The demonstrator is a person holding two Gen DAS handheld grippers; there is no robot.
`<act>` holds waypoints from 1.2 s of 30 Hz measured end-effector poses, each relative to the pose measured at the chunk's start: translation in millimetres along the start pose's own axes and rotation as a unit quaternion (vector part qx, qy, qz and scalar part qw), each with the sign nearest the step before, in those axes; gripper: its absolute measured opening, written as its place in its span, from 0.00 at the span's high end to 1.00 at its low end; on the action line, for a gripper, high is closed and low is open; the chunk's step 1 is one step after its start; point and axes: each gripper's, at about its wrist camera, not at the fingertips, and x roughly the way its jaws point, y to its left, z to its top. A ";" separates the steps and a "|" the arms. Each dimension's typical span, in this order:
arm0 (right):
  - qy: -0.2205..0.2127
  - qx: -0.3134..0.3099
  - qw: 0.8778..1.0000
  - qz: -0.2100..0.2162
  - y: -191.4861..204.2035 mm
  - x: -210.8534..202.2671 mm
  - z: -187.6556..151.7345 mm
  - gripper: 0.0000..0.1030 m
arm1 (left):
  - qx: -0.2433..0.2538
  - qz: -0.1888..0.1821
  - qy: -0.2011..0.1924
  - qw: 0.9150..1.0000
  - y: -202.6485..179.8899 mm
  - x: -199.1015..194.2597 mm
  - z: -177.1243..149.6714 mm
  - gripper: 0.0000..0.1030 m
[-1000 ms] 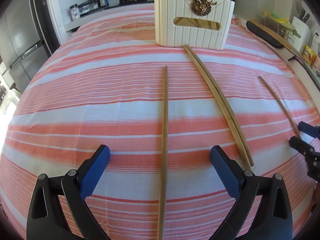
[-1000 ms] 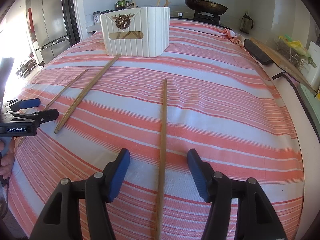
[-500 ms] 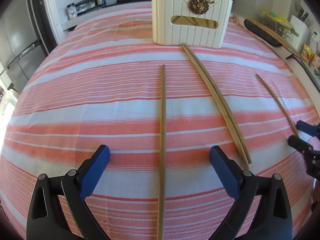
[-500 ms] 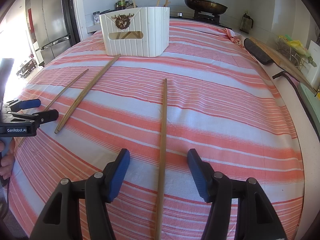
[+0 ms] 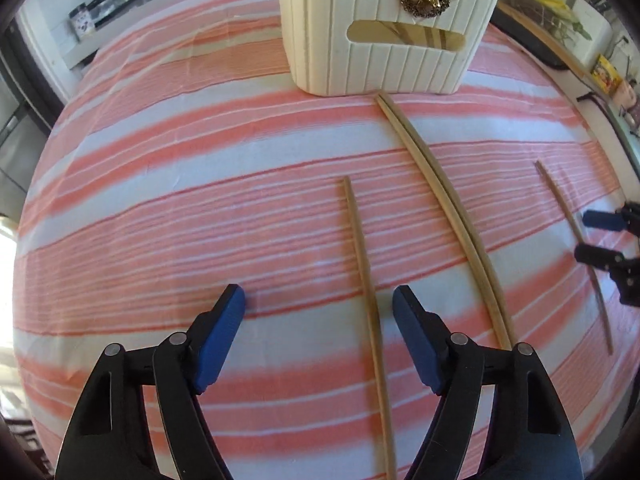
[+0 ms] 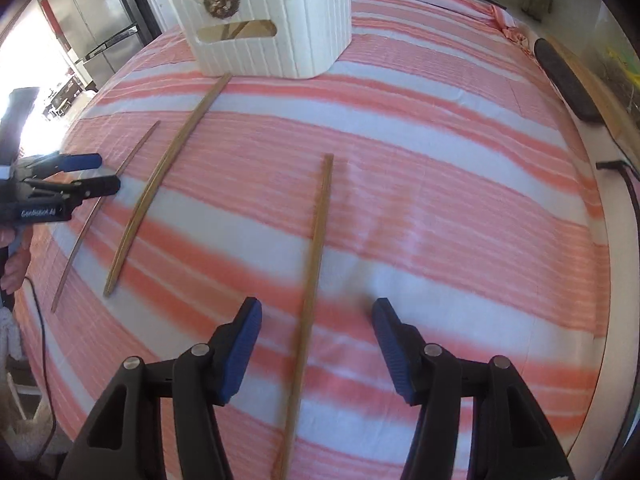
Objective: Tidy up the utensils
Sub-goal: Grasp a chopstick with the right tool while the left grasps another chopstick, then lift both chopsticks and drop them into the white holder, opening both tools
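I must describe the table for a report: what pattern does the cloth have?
The cloth has coral-pink and white stripes across it, seen best in the right wrist view.

Both wrist views look steeply down, close over the striped cloth (image 5: 160, 208), sharing the white holder (image 6: 276, 28).

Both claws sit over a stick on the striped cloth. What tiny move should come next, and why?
Probably close both a little more. The left gripper and right gripper each straddle a chopstick, jaws closing but pads not yet pressing. Once gripped, the sticks can go into the white box.
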 end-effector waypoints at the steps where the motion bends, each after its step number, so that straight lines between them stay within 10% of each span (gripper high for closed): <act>1: -0.003 -0.001 1.000 -0.009 -0.8 4.7 12.2 0.54 | 0.002 0.000 0.002 1.000 -2.5 2.0 7.0 0.39; 3: -0.012 0.006 1.000 -0.012 -3.1 13.0 34.6 0.77 | 0.006 -0.007 -0.001 1.000 -7.3 1.9 17.8 0.80; 5: -0.018 0.013 1.000 -0.020 -4.9 17.6 49.9 0.94 | -0.003 -0.026 0.002 1.000 -7.9 0.7 24.1 0.95; 23: -0.265 0.013 0.963 0.046 24.0 -179.7 7.9 0.94 | -0.050 -0.115 -0.235 0.964 26.3 -194.2 -18.2 0.96; 36: -0.371 0.015 0.928 0.007 6.1 -242.1 96.3 0.94 | -0.070 -0.096 -0.356 0.927 44.7 -271.3 73.3 0.96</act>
